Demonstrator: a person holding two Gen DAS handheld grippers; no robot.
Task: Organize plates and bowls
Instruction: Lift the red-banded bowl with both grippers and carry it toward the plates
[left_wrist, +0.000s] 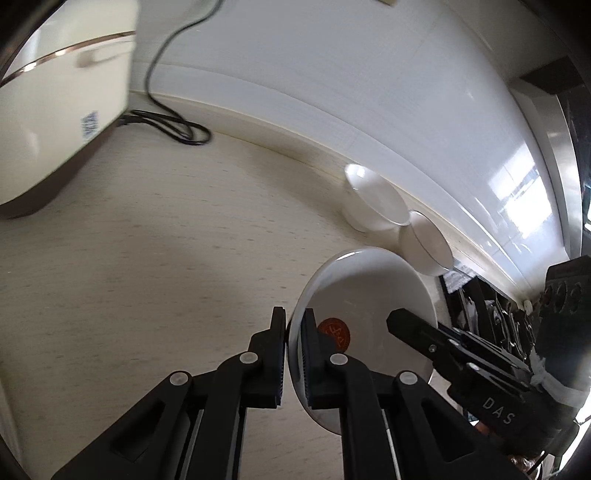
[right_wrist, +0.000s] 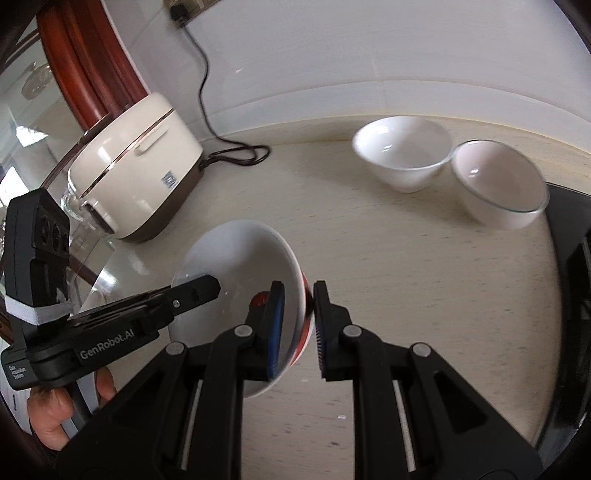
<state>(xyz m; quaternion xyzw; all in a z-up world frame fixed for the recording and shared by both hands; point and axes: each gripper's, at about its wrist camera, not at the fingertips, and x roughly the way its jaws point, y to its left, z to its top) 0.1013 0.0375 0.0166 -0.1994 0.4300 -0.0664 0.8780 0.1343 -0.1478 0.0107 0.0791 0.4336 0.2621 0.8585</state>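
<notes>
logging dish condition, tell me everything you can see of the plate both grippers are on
The plate is a shallow round dish, glossy white like glazed ceramic, with a red mark at its centre and a red band on its underside. It is held tilted on edge above the pale countertop. The left hand-held gripper is shut on one rim; the right hand-held gripper straddles the opposite rim, its outer finger standing just off it.

Your work surface is a pale, wood-grain countertop (right_wrist: 424, 266) meeting a glossy white wall (right_wrist: 369, 48). A cream rice cooker (right_wrist: 136, 166) with a brown base stands at the counter's left; its black power cord (right_wrist: 207, 92) runs up to a wall socket (right_wrist: 181, 11). A red-brown wooden frame (right_wrist: 85, 55) stands behind the cooker. Window light reflects on the wall (left_wrist: 524, 199).
</notes>
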